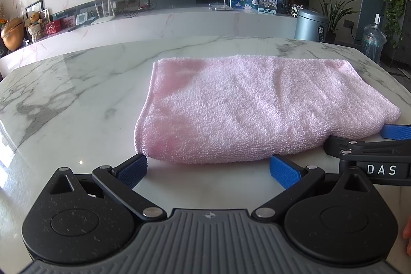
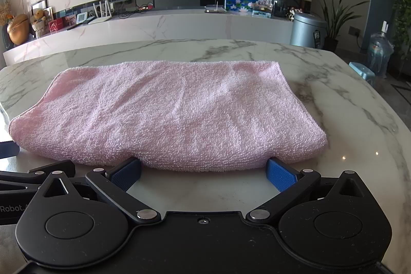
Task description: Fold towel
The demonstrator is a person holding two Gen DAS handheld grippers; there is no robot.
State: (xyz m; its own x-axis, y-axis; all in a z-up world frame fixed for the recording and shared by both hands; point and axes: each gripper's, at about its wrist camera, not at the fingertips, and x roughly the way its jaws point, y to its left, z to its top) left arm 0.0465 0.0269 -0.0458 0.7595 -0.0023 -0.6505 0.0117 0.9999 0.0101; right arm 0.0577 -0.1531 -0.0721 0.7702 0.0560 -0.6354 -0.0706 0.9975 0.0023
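Both grippers stand wide open and empty: left gripper (image 1: 208,168) and right gripper (image 2: 204,172) sit side by side at the 6 o'clock edge of the white grey-veined marble table (image 2: 334,94). Folded pink terry towel (image 2: 167,114) lies at 12 o'clock from them, its near edge touching the blue fingertips (image 2: 281,176).

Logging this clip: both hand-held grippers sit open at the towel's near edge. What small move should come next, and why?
Probably ease both forward and close on the near edge. The left hand-held gripper and the right one are open, and the towel lies flat, ungripped, on the table.
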